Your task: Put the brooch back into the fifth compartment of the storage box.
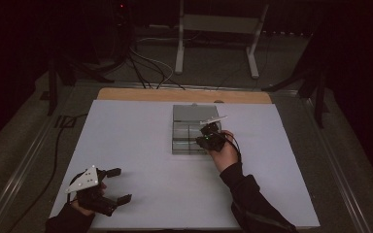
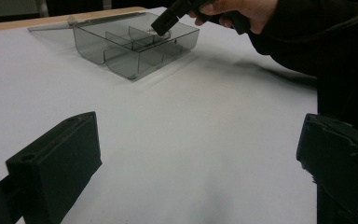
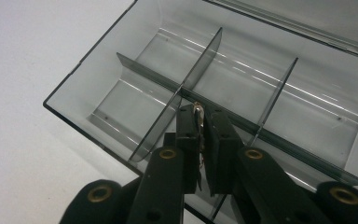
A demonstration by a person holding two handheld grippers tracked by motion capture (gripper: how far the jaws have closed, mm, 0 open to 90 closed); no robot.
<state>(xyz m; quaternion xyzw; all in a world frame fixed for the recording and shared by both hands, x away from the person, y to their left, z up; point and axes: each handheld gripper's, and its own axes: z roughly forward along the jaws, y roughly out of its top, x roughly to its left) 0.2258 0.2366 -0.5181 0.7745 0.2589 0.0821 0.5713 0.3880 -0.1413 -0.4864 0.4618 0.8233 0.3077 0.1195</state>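
While the left tongs (image 1: 118, 185) rest wide open and empty near the worktop's (image 1: 141, 131) front, the right tongs (image 3: 199, 122) — over the divided clear box (image 1: 183, 131) — pinch what looks like a small metal piece (image 3: 198, 112).

A white sheet (image 1: 141, 160) covers the table, with a strip of bare wood (image 1: 126, 93) showing along its far edge. A clear grey compartment box (image 1: 184, 138) sits directly on the sheet, its lid (image 1: 189, 112) folded open flat behind it. The box lies well ahead of the left gripper's jaws and right beneath the right gripper's jaws.
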